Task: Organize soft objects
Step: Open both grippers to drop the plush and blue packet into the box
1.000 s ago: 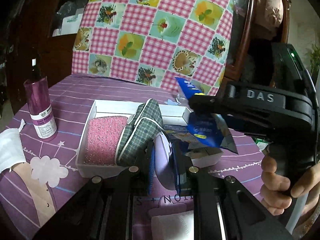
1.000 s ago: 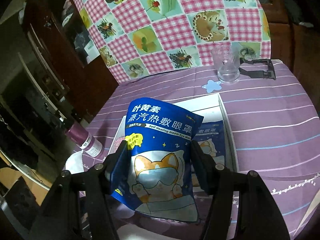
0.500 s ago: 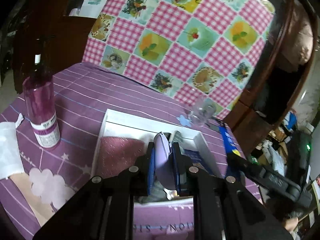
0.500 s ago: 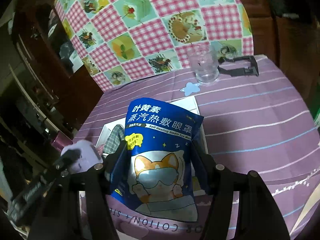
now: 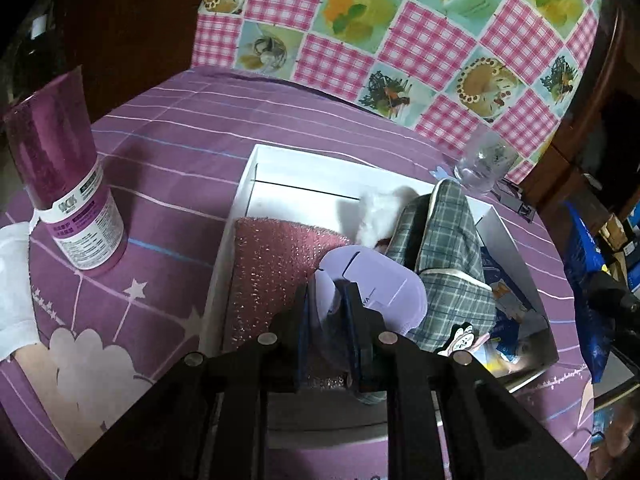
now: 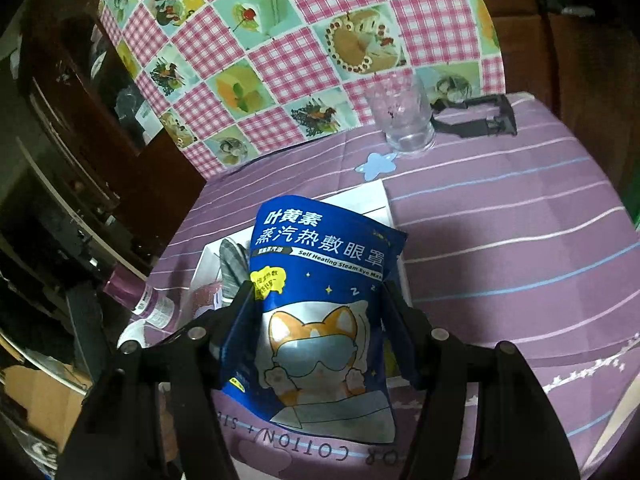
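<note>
Box, left part: I see the pink sponge (image 5: 276,276) lying flat in the white box (image 5: 256,160); a bare strip of floor shows behind it.
Box, middle: the plaid pouch (image 5: 448,256) stands on edge just beside the sponge, with a white fluffy thing (image 5: 380,216) behind it.
Box, right part: blue packets (image 5: 504,304) lie low there; I have room above them.
Left of box: the purple bottle (image 5: 68,184) stands upright, well apart from the box wall, open cloth between.
Far corner: a glass (image 6: 404,120) and a black clip (image 6: 476,120) stand beyond the box.
Right of box: I see bare striped tablecloth (image 6: 520,264).
</note>
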Tool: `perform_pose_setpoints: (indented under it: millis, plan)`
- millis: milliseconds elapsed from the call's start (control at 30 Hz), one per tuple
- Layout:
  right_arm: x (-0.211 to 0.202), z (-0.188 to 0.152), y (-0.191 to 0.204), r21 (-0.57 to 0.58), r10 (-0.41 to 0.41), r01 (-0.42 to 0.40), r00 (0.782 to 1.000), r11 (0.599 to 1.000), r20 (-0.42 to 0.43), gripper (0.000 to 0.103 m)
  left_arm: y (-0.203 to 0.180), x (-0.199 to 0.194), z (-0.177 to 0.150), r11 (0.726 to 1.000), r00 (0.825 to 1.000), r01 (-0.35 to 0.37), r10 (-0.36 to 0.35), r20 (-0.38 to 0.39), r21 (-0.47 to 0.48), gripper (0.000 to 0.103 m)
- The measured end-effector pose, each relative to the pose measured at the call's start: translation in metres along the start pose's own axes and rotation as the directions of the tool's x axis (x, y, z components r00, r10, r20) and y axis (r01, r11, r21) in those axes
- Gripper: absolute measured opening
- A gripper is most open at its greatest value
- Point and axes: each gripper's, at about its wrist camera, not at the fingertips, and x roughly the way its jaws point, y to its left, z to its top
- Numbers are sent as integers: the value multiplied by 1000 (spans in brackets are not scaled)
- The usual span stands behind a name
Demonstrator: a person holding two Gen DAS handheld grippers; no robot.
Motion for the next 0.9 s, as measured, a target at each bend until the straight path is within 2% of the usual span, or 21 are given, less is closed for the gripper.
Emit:
perform_pose_setpoints:
  millis: [133,200,300,400,433,467,500,533,567,767,867,900]
  plan:
    - [7,-3,1,-19,-33,33,999,999,-3,63,9,3,0,999,999,29,-30,-19,-41,17]
    - [12,-5,-1,-13,-34,34,999,999,-19,63,8,3,0,999,1000,21,-21,-6,-34,18]
    - [13,-5,-3,-6,-28,28,999,1000,-26,63,-1,1,-3,999,999,-36,36,26,6,22]
    - [8,-4,-2,-3,-19,19,1000,1000,-13,63,-11,-11,-5,991,989,-118,112,95,68,28]
    - [6,-3,-2,-4,-16,16,1000,1000,-6,63,-13,-15,-4,990,989,-117,109,98,83,33]
    - [5,-2,-1,-6,-16,16,1000,1000,-1,63,-13,-17,-2,990,991,-103,94,97,95,47]
    - [3,-1,-1,-7,-18,18,1000,1000,5,63,-14,-20,-1,992,993,-78,69,94,101,54]
    - [2,-1,0,-9,-19,19,1000,1000,9,63,-14,-24,1,994,994,-56,47,97,98,71]
    - [1,0,0,-9,-19,19,1000,1000,11,63,-14,-28,3,995,994,-42,32,107,90,79]
    - [8,9,8,0,-5,5,1000,1000,12,68,-18,-52,15,995,987,-3,-14,160,100,82]
    - [23,19,18,-15,-2,2,1000,1000,-19,87,-23,-54,16,992,984,-14,-9,177,126,87]
    - [28,20,22,-32,-7,6,999,999,-32,87,-24,-53,16,991,984,-19,-5,177,134,88]
